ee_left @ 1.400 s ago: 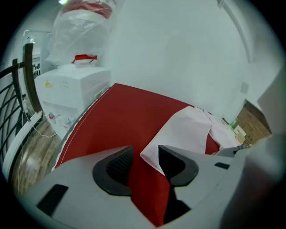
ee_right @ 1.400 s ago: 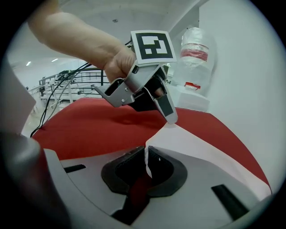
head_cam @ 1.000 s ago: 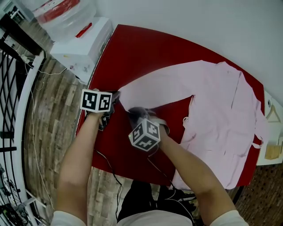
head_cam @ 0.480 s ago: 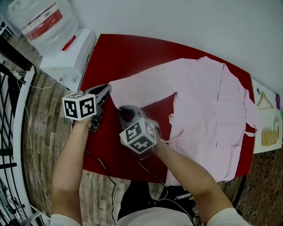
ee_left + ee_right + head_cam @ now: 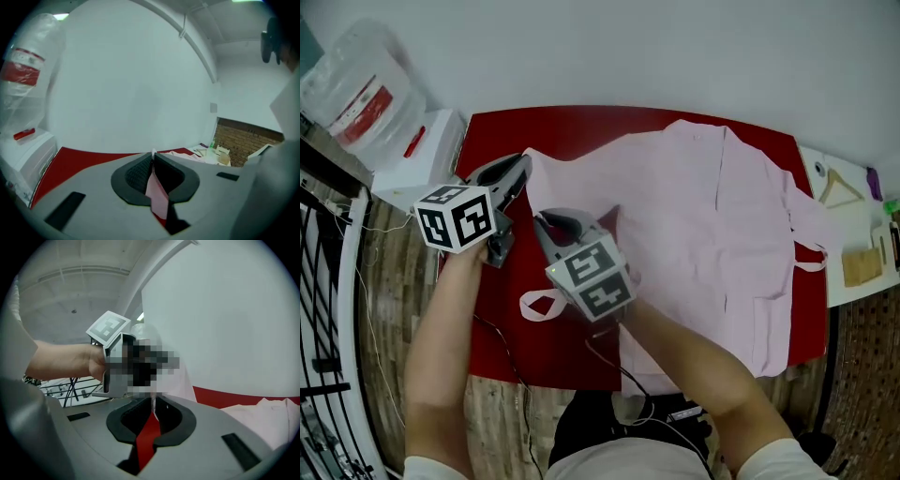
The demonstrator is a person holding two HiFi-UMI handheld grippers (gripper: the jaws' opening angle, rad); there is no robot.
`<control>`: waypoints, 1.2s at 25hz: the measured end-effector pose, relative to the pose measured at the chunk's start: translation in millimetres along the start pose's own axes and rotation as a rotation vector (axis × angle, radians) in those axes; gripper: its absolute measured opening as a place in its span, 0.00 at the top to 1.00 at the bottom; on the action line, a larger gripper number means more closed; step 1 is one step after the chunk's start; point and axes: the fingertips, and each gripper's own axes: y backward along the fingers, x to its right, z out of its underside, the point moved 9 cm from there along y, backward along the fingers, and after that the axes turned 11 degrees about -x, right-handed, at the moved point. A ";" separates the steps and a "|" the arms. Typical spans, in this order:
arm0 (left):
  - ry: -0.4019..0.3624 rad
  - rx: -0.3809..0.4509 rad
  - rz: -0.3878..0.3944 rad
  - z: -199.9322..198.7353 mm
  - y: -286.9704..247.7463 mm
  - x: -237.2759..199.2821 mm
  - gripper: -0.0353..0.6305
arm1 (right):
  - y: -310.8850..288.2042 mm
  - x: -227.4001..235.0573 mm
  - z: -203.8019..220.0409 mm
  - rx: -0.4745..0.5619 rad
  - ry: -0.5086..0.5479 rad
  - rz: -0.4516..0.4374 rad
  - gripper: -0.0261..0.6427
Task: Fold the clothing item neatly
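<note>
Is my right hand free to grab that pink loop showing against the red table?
Probably not yet: the right tongs are shut on the pink sleeve. The loop shows uncovered beside that hand, so only that grip seems to stand in the way.

The head view reaches me in soft, even light with muted colours. The pink shirt [image 5: 712, 216] beyond the right hand-held gripper [image 5: 544, 221] looks washed pale. Shadows on the red tabletop [image 5: 502, 286] below the left hand-held gripper [image 5: 523, 163] are soft-edged. Floorboards [image 5: 380, 272] left of it bow with the lens. Both gripper views are fisheye circles with black corners. Each gripper's grey body, nearest the lens, is soft. The wall [image 5: 131, 93] ahead of the left one is flat and bright.
</note>
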 end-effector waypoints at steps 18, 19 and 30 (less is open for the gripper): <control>-0.211 -0.091 0.163 -71.0 -151.2 186.4 0.91 | 152.7 138.0 42.1 0.100 -0.169 0.194 0.91; -0.220 -0.102 0.170 -71.0 -161.1 195.5 0.91 | 159.9 145.5 47.1 0.104 -0.183 0.201 0.91; -0.238 -0.265 0.194 -30.6 -268.8 257.8 0.91 | 204.8 213.0 127.8 0.058 -0.377 0.242 0.91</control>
